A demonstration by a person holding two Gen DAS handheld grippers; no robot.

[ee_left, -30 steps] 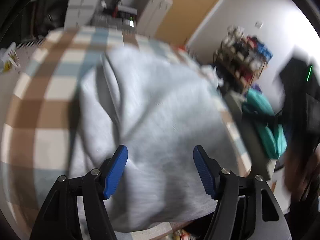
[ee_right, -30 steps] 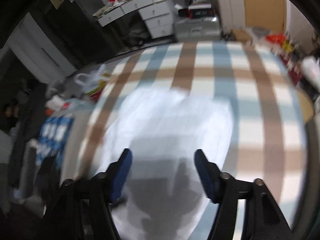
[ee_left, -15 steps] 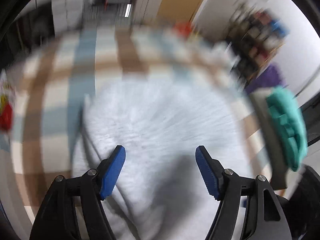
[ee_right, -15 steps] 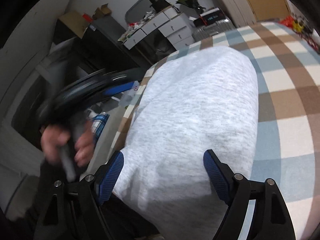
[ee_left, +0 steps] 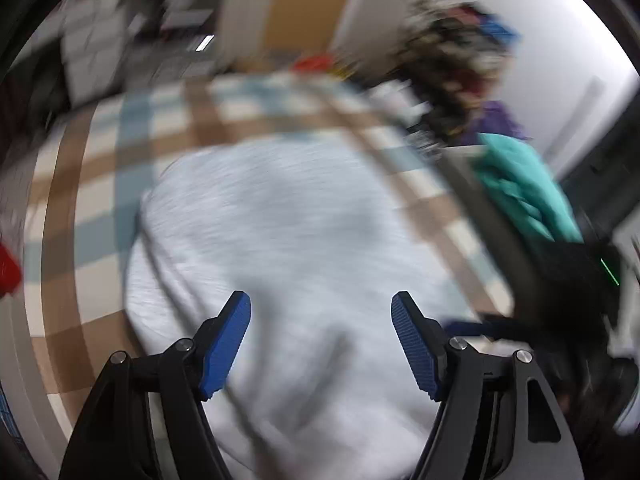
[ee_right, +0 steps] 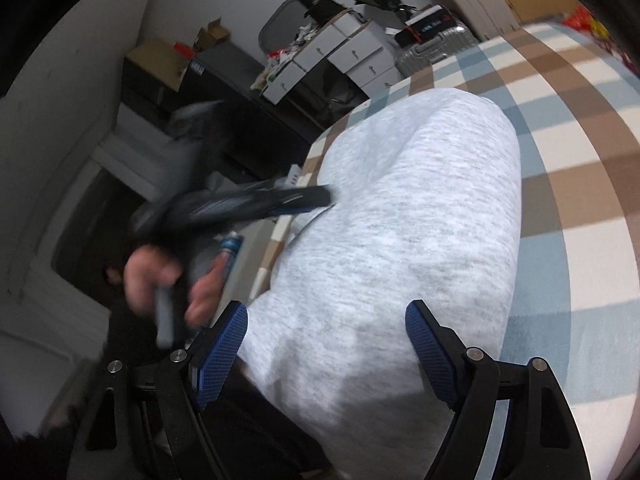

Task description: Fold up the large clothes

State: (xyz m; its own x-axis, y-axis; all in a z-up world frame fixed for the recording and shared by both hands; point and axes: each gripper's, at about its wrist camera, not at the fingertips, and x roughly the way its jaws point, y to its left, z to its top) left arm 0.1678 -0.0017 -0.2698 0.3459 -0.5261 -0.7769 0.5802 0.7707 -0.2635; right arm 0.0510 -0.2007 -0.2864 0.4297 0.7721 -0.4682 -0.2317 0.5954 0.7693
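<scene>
A light grey garment (ee_left: 288, 240) lies folded on a table with a checked brown, blue and white cloth (ee_left: 100, 184). My left gripper (ee_left: 320, 340) is open and empty above its near part; this view is blurred. In the right wrist view the same garment (ee_right: 420, 220) lies as a long thick bundle across the checked cloth (ee_right: 580, 140). My right gripper (ee_right: 326, 354) is open and empty over its near end. The left gripper (ee_right: 320, 196), held by a hand (ee_right: 152, 276), shows blurred at the garment's left edge.
A teal cloth pile (ee_left: 520, 184) lies on a stand right of the table. A cluttered shelf (ee_left: 452, 52) stands behind it. White drawers (ee_right: 340, 56) and a silver suitcase (ee_right: 436, 48) stand past the table's far side. A red object (ee_left: 8, 272) sits at the left.
Both grippers have swung around over the garment. The left hand and gripper have moved up along the garment's left edge in the right wrist view. Both stay open.
</scene>
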